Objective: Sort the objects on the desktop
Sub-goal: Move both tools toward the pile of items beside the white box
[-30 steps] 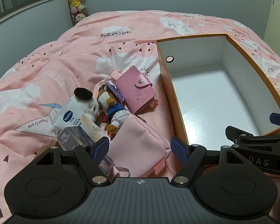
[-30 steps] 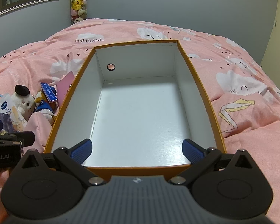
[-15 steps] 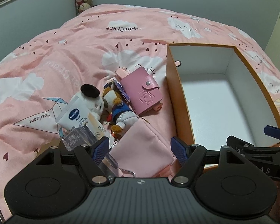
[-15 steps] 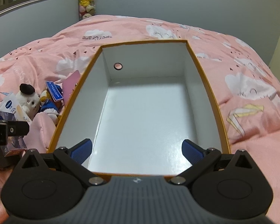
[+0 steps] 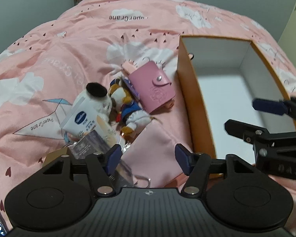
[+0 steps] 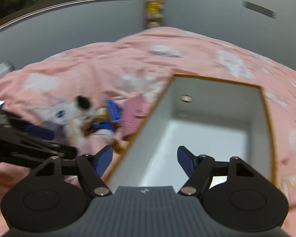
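Left wrist view, sharp. From the left, on the pink bedspread: a white lotion tube lies flat, with a white plush toy with a black ear against its upper end. Beside that lies a plush duck in a blue jacket, then a pink snap-button card holder. A clear box sits just below the tube. A pale pink pouch lies between the blue pads of the left gripper. The jaws are closing with the pouch in the gap; neither pad presses on it. Right of the pouch stands the orange box with white interior, nothing inside it. The right gripper enters from the right edge above the box.

Right wrist view, motion-blurred. Only this view shows a silver device at the far left edge and the round hole in the box's far wall. The left gripper's body crosses the left side. The toys appear as smears, probably the same group. The right gripper's jaws are spread and closing, straddling the box's near left wall without touching it.
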`<state>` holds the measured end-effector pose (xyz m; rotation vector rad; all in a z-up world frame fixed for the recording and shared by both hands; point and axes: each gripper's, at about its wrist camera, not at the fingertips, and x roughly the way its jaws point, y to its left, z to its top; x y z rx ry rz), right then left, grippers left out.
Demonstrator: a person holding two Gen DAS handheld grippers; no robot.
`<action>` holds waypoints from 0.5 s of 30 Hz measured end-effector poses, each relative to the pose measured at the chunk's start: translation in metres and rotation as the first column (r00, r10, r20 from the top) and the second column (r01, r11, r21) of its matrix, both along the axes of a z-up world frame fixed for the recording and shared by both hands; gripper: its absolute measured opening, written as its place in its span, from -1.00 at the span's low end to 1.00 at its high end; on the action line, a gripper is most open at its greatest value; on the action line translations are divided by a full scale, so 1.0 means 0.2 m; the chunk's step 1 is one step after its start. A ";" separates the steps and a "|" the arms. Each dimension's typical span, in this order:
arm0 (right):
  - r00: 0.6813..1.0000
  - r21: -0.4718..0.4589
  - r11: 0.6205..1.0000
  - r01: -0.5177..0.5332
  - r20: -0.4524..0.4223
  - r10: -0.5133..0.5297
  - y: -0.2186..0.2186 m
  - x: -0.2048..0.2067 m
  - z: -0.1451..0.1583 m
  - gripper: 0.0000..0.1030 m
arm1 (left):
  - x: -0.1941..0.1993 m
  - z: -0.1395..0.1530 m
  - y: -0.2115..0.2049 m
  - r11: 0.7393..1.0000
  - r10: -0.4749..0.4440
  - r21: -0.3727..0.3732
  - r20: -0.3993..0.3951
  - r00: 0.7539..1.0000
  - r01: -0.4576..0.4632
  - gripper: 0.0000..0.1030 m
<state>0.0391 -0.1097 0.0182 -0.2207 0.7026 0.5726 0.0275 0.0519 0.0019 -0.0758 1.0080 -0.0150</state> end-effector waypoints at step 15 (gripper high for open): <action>0.855 -0.313 0.814 -0.489 0.014 0.519 0.41 -0.14 -0.11 0.20 | -0.04 0.03 0.12 0.999 0.026 0.035 0.037 0.999 -0.028 -0.19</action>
